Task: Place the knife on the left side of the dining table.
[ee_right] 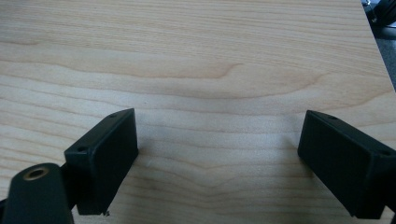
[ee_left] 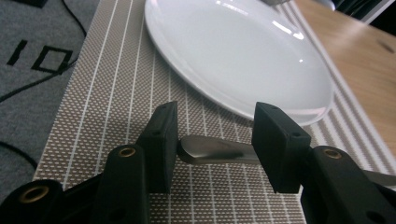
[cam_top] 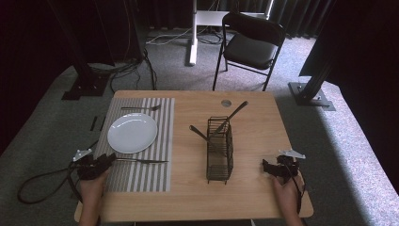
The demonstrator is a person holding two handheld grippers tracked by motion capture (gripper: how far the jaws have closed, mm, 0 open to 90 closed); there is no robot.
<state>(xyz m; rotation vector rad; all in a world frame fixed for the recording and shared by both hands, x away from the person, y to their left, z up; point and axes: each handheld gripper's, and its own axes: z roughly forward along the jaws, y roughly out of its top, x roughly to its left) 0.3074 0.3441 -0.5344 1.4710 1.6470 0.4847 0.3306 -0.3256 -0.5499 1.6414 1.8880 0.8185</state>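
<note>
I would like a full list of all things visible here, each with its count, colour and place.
table: one, light wood, centre
placemat: one, striped grey and white, table's left part
plate: one, white, on placemat
fork: one, silver, beyond the plate
knife: one, silver, before the plate
wire caddy: one, black, mid-table, holding two dark utensils
folding chair: one, black, behind table
left gripper: black, open around the knife's handle
right gripper: black, open over bare wood

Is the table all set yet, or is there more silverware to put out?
Partly. The plate and a fork beyond it are on the placemat. The left tool sits around a knife handle, on the mat on the plate's near side, jaws not closed. Two utensils remain in the wire caddy. The right tool is open over bare table.
</note>
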